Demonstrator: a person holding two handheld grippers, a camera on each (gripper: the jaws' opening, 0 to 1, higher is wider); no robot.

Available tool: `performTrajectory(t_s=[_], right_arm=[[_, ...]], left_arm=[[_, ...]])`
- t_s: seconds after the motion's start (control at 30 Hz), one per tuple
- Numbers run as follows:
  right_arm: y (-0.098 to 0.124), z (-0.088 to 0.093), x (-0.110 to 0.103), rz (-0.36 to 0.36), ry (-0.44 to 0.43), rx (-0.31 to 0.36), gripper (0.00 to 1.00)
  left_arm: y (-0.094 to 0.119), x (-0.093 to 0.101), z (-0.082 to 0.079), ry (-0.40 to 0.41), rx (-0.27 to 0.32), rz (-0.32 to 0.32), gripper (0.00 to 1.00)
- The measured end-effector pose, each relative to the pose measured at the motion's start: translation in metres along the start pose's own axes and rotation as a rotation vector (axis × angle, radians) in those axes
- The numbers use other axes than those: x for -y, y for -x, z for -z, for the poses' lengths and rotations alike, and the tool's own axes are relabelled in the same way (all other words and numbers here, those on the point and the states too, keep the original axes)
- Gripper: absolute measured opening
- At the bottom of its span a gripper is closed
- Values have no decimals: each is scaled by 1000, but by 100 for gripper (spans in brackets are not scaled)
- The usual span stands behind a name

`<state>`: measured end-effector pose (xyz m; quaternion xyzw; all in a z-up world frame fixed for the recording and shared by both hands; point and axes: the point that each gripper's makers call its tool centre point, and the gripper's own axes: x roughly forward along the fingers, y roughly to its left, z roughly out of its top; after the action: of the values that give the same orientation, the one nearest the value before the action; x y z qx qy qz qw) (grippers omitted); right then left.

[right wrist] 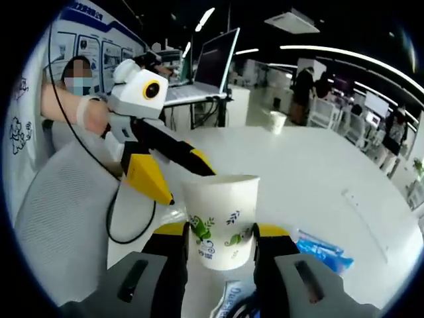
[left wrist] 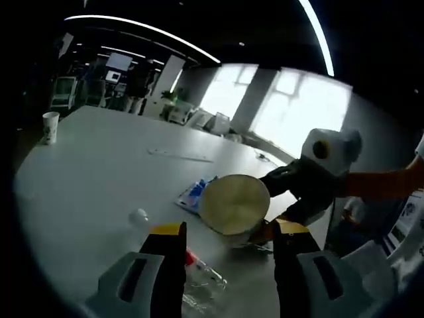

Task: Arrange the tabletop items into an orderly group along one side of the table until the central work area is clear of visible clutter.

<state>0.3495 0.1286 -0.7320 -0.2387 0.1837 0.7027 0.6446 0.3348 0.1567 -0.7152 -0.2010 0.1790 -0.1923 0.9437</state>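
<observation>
The step in hand looks like carrying one item off to the side group: the right gripper (right wrist: 220, 240) is clenched on a paper cup (right wrist: 220, 218), its two jaws pressing the cup's lower wall from either side. In the right gripper view the cup stands upright, mouth up, its long axis running from base to rim and roughly in line with the jaws; it seems lifted off the worktop (right wrist: 318, 172), though its base is hidden. In the left gripper view the same paper cup (left wrist: 234, 203) turns its round mouth towards the camera, just beyond the left gripper (left wrist: 228, 232).

The left gripper is released, its jaws spread apart with nothing between them, hovering over a clear plastic bottle (left wrist: 199, 275) that lies on its side below the cup, neck pointing away to the right. A blue packet (right wrist: 322, 250) lies flat just beside the cup, and a second paper cup (left wrist: 50, 127) stands upright far from it, near the worktop's far edge.

Next, I judge, the held cup needs a level carry to one edge and a gentle, upright set-down before the jaws part, so it does not tip.
</observation>
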Motion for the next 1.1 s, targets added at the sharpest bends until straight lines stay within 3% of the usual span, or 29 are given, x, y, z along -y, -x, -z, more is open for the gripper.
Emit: performTrajectory(t_s=[0.6, 0.83, 1.1], right_arm=[[-5, 2, -8, -22, -30, 30, 35], [-8, 8, -2, 1, -42, 36, 35], [-11, 12, 7, 38, -64, 55, 35]], left_arm=[[-12, 5, -5, -8, -6, 30, 43], [-20, 6, -5, -102, -42, 29, 43], [-29, 5, -9, -148, -59, 34, 43]])
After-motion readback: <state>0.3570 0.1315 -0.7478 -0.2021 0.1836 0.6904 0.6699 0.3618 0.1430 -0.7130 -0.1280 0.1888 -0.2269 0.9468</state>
